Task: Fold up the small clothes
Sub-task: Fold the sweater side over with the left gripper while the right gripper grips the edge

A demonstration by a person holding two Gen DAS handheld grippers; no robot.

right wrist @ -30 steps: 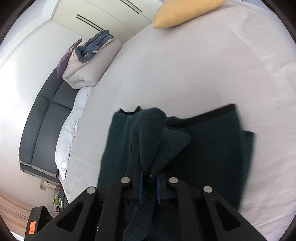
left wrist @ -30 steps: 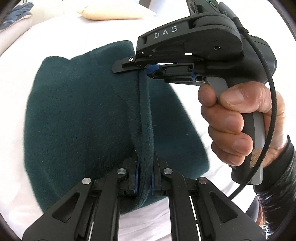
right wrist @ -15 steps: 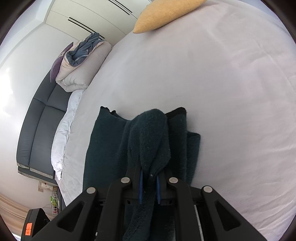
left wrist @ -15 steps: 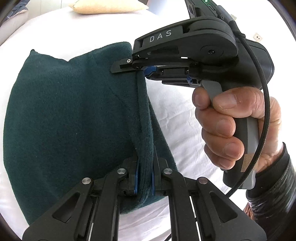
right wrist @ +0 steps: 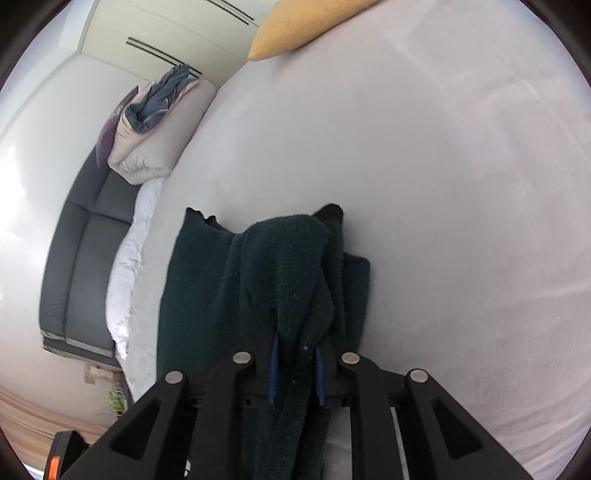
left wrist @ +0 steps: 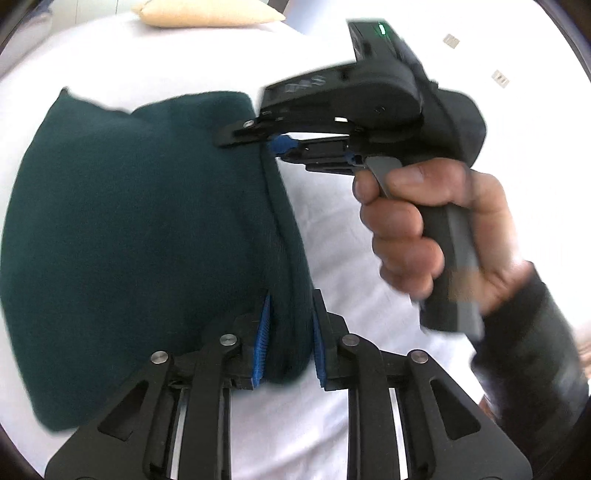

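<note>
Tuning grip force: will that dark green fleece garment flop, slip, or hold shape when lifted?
Likely floppy: the green garment droops in soft folds over the right tool. Probably not slippery, since its surface looks fuzzy. Seemingly light: a pinched edge carries it between right tool and left tool.

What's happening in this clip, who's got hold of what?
A person is folding a dark green garment on a white bed, one handheld gripper in each hand. The left gripper has its fingers apart around a folded edge of the cloth, apparently no longer pinching it. The right gripper, squeezed by the person's right hand, has the same edge between its blue pads farther along. A yellow pillow lies beyond.
</note>
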